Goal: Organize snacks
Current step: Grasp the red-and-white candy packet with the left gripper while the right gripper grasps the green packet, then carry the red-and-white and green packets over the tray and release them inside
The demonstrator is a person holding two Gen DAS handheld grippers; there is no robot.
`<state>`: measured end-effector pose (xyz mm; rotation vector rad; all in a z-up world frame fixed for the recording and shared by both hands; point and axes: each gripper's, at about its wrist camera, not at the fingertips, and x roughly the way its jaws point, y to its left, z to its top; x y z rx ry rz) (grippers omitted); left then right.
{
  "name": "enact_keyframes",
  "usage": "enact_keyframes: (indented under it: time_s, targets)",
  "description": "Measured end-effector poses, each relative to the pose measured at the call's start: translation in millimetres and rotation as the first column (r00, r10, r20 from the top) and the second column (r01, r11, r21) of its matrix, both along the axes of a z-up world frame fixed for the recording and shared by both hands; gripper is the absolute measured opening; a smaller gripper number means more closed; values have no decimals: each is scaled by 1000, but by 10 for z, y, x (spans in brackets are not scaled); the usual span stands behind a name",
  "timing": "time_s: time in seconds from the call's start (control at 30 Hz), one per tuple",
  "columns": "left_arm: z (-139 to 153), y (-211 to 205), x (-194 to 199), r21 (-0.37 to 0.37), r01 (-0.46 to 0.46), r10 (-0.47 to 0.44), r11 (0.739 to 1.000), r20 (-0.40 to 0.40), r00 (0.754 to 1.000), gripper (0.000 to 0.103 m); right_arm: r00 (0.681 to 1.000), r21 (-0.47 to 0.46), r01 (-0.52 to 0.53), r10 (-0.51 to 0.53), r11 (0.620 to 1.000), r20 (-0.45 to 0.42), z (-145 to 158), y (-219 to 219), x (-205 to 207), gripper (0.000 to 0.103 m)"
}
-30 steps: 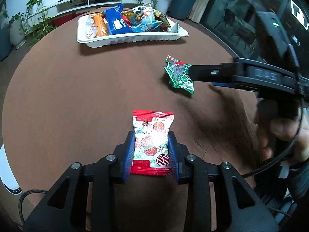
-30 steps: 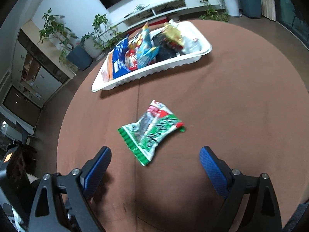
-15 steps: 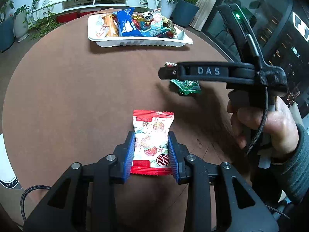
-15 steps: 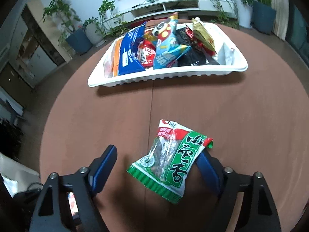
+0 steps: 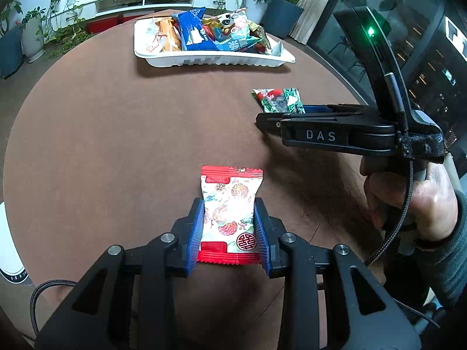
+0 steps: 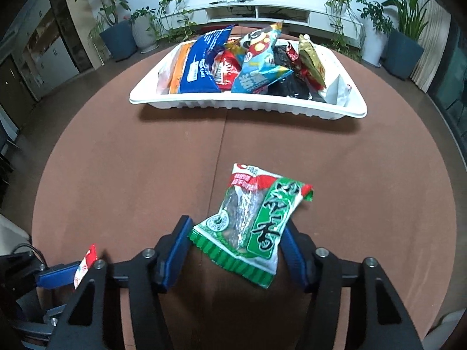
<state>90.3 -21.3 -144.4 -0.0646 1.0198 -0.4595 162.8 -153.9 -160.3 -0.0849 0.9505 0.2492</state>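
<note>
Two packets are held: left gripper [image 5: 229, 227] clamps the red-white packet [image 5: 230, 215], right gripper [image 6: 233, 248] pinches the green packet [image 6: 251, 221]; the tray [image 6: 248, 106] lies straight ahead across the table [image 6: 131, 175]

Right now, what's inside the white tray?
The white tray holds a heap of snack packs: a blue pack, a light-blue panda bag, an olive-gold pouch, an orange pack. Whatever lies underneath is covered.

Red-edged white packet [image 5: 230, 217] with red floral prints – green-and-white striped packet [image 6: 254, 224], red top – blue pads [image 5: 196, 234], white tray [image 6: 248, 105], brown table [image 6: 350, 175]
</note>
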Motion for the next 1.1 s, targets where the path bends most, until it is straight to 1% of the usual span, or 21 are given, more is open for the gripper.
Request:
enact_keyframes:
  time_s: [0.03, 0.1, 0.17, 0.33, 0.47, 0.6, 0.63, 0.97, 1.1]
  targets:
    - [-1, -3, 0, 1, 0, 0, 1000, 0, 1000, 31, 1000, -5, -1, 1, 1000, 2, -4, 0, -1, 56]
    - [-10, -5, 7, 3, -2, 2, 1000, -1, 1000, 31, 1000, -2, -6, 6, 1000, 2, 0, -23, -7, 54]
    - [-12, -6, 9, 3, -4, 4, 1000, -1, 1000, 31, 1000, -5, -7, 7, 1000, 3, 12, -47, -13, 47]
    - [-16, -3, 13, 4, -7, 8, 1000, -1, 1000, 31, 1000, 21, -12, 12, 1000, 4, 25, -91, -3, 43]
    - [-8, -2, 7, -1, -11, 11, 1000, 1, 1000, 31, 1000, 49, -9, 9, 999, 7, 61, -160, -9, 37]
    - [-13, 8, 3, -2, -13, 13, 1000, 0, 1000, 31, 1000, 61, -7, 7, 998, 6, 64, -206, -31, 35]
    - [-12, 6, 3, -1, -12, 12, 1000, 0, 1000, 31, 1000, 65, -7, 7, 998, 5, 65, -218, -38, 32]
    - [-7, 2, 10, -3, -14, 13, 1000, -1, 1000, 31, 1000, 93, -12, 12, 996, 0, 83, -318, -112, 30]
    - [10, 20, -1, -15, -15, 15, 1000, 2, 1000, 31, 1000, 133, -11, 11, 991, 2, 142, -377, -140, 29]
